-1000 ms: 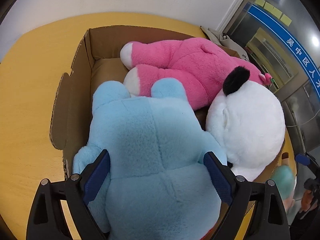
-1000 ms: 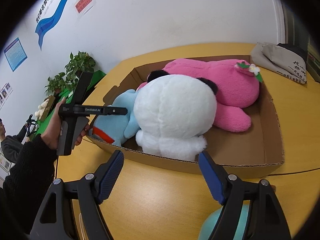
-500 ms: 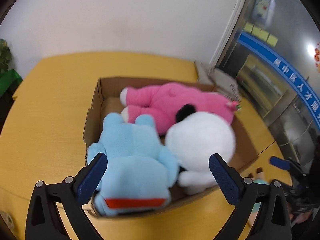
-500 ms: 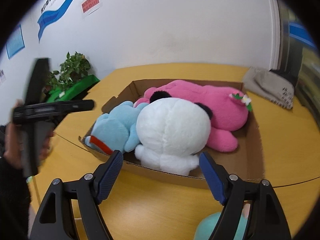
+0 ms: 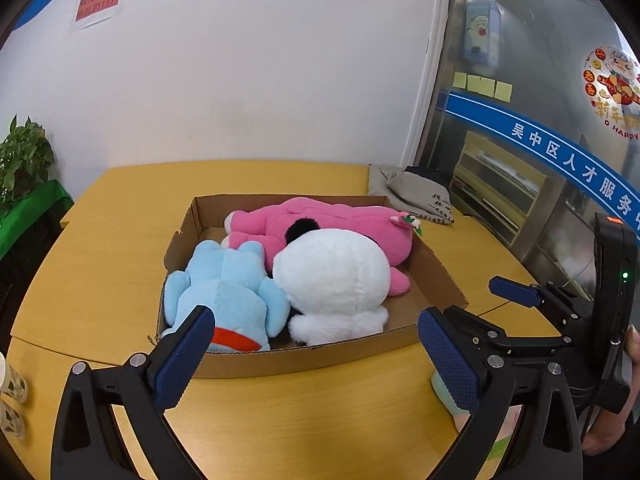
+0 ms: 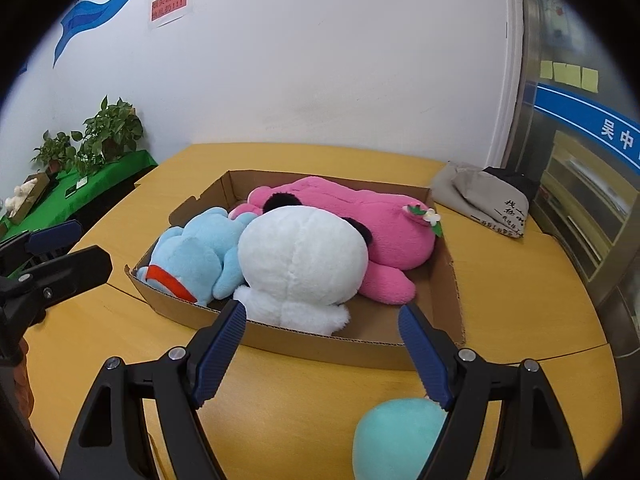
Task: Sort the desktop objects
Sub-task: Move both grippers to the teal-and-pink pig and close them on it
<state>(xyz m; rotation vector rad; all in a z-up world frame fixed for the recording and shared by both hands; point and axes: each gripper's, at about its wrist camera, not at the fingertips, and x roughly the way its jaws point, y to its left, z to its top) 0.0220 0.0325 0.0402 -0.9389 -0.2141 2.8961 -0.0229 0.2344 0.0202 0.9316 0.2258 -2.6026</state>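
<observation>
A shallow cardboard box (image 5: 300, 356) (image 6: 320, 340) on the yellow table holds three plush toys. The light blue one (image 5: 228, 292) (image 6: 192, 252) lies at the left, the white panda (image 5: 332, 276) (image 6: 300, 260) in front, the pink one (image 5: 332, 220) (image 6: 352, 208) behind. My left gripper (image 5: 314, 322) hangs open in front of the box with nothing between its fingers. My right gripper (image 6: 320, 314) is open too, held over the table before the box. A teal plush (image 6: 392, 432) (image 5: 444, 392) lies on the table under its right finger, partly hidden.
A grey cloth bag (image 5: 416, 196) (image 6: 484, 200) lies at the table's far right corner. Potted plants (image 6: 108, 132) stand on a green-covered stand to the left. A glass cabinet lines the right side. A hand (image 5: 632, 344) holds the right gripper's handle.
My left gripper has pulled back and up from the blue plush, which stays in the box; its jaws spread a little wider. The right gripper has risen slightly.
</observation>
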